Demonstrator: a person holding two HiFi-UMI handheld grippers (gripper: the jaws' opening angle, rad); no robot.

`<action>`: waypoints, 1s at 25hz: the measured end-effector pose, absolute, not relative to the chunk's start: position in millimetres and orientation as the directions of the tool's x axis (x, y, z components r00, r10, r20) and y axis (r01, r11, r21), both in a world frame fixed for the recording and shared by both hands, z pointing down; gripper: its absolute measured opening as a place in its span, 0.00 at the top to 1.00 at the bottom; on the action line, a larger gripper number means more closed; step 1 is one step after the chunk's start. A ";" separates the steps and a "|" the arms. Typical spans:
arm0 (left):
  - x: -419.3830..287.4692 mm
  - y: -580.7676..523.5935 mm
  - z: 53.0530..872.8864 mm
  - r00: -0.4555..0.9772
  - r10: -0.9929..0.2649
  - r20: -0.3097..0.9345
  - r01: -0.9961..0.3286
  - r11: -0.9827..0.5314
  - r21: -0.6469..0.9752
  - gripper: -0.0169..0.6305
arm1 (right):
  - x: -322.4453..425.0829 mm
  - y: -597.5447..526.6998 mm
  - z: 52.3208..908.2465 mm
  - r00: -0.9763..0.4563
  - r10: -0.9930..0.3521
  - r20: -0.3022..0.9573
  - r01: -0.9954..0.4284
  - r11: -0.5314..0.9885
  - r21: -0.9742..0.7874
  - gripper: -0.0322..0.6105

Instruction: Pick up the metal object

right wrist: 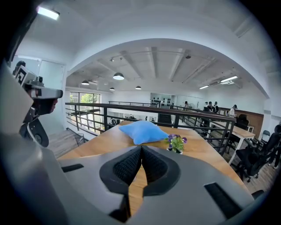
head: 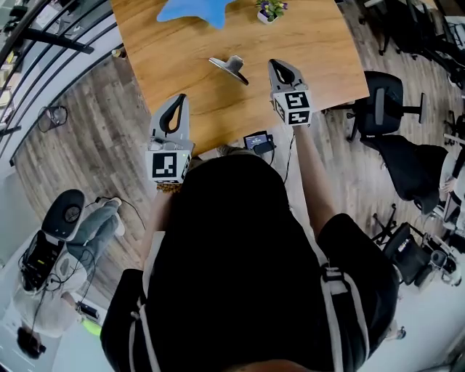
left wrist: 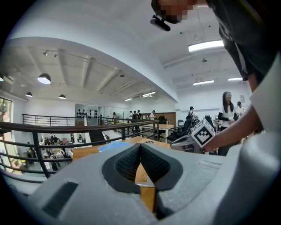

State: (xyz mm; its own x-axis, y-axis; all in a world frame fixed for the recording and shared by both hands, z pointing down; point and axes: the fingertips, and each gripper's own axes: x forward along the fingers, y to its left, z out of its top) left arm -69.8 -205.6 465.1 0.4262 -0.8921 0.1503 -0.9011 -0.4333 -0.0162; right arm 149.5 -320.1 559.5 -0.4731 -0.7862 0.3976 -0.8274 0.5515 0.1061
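Observation:
The metal object [head: 229, 67], a silver piece with a flat blade and a thicker base, lies on the wooden table [head: 182, 51], apart from both grippers. My left gripper [head: 179, 99] hovers over the table's near edge, below and left of it. Its jaws are shut [left wrist: 140, 146] with nothing between them. My right gripper [head: 277, 65] is just right of the metal object, a short gap away. It is also shut [right wrist: 141, 147] and empty. Neither gripper view shows the metal object; the jaws hide the table in front of them.
A blue star-shaped cushion [head: 195, 9] and a small potted plant [head: 270, 10] sit at the table's far side, also seen as cushion [right wrist: 142, 131] and plant [right wrist: 176, 143]. A small black device with a cable [head: 259, 142] hangs at the near edge. An office chair [head: 383, 109] stands right; railings [head: 51, 43] run left.

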 end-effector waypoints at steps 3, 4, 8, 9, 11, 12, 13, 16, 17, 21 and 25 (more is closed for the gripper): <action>-73.6 -204.9 466.3 0.413 -0.897 0.159 -0.907 -0.421 -0.018 0.97 | 137.4 -323.9 572.5 -0.499 -0.761 0.414 -0.803 0.586 0.107 0.95; -72.9 -204.2 466.5 0.413 -0.896 0.160 -0.906 -0.422 -0.021 0.97 | 135.1 -324.3 577.0 -0.504 -0.755 0.419 -0.796 0.594 0.113 0.95; -66.0 -195.7 467.1 0.417 -0.894 0.161 -0.904 -0.427 -0.031 0.97 | 131.8 -320.0 596.6 -0.518 -0.730 0.446 -0.772 0.624 0.123 0.95; -65.7 -195.3 467.7 0.415 -0.895 0.161 -0.905 -0.425 -0.029 0.97 | 130.1 -320.0 601.0 -0.521 -0.722 0.455 -0.768 0.629 0.119 0.95; -65.8 -196.5 468.6 0.412 -0.897 0.162 -0.907 -0.421 -0.024 0.97 | 126.1 -321.4 609.7 -0.524 -0.709 0.472 -0.763 0.637 0.110 0.95; -65.9 -196.9 468.7 0.411 -0.897 0.162 -0.908 -0.419 -0.022 0.97 | 124.8 -322.1 614.6 -0.523 -0.704 0.480 -0.762 0.639 0.108 0.95; -65.9 -196.8 468.5 0.409 -0.898 0.161 -0.908 -0.418 -0.021 0.97 | 123.6 -322.3 619.0 -0.523 -0.700 0.486 -0.760 0.641 0.105 0.95; -63.3 -195.4 465.9 0.412 -0.898 0.155 -0.907 -0.420 -0.024 0.97 | 119.6 -320.7 627.0 -0.530 -0.683 0.502 -0.750 0.654 0.099 0.92; -62.5 -195.8 465.2 0.412 -0.898 0.152 -0.907 -0.420 -0.024 0.97 | 118.0 -321.0 628.9 -0.535 -0.676 0.506 -0.745 0.660 0.095 0.91; -65.8 -198.3 466.5 0.402 -0.903 0.153 -0.912 -0.409 -0.018 0.97 | 110.5 -328.2 644.5 -0.542 -0.649 0.534 -0.723 0.684 0.098 0.87; -71.8 -194.6 466.5 0.381 -0.911 0.158 -0.921 -0.389 -0.023 0.97 | 103.6 -329.0 665.8 -0.544 -0.604 0.583 -0.699 0.710 0.083 0.82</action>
State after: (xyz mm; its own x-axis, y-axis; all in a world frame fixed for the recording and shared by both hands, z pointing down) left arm -71.8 -194.6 466.5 0.3811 -0.9110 0.1578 -0.9209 -0.3892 -0.0231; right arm 103.6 -329.0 665.8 -0.5441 -0.6037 0.5827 -0.6992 0.7101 0.0828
